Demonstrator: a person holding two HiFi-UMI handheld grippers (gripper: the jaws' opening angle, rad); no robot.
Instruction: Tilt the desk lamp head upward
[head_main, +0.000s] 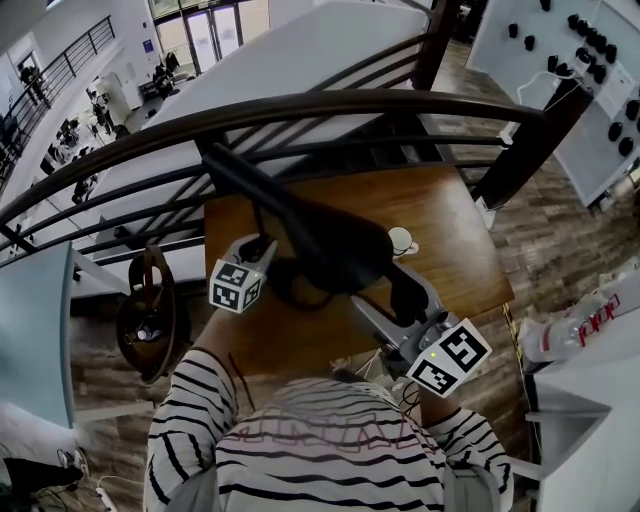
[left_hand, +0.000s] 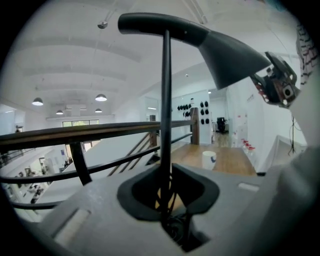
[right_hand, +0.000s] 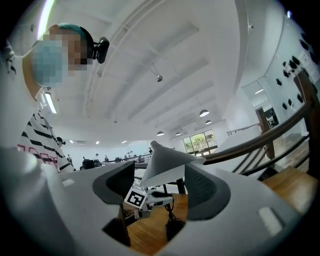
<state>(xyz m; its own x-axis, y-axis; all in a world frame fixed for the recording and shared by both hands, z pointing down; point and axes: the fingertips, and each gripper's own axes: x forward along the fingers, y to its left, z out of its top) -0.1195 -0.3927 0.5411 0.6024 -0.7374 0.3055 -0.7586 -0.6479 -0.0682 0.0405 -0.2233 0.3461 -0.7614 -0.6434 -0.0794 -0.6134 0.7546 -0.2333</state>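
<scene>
A black desk lamp stands on the wooden table (head_main: 455, 215). Its thin stem (left_hand: 165, 100) runs upright between the jaws of my left gripper (left_hand: 165, 175), which is shut on it low down. In the head view the left gripper (head_main: 264, 250) sits at the left of the lamp head (head_main: 340, 250). The right gripper (head_main: 405, 292) comes in from the lower right. In the right gripper view the cone-shaped lamp head (right_hand: 167, 165) lies between the jaws of the right gripper (right_hand: 160, 187), which are shut on its rim. From the left gripper view the lamp head (left_hand: 227, 50) juts out to the upper right.
A dark wooden railing (head_main: 300, 105) curves along the table's far side, with a drop to a lower floor beyond it. A white cup (head_main: 402, 241) stands on the table right of the lamp. A round dark stool (head_main: 150, 310) is at the left.
</scene>
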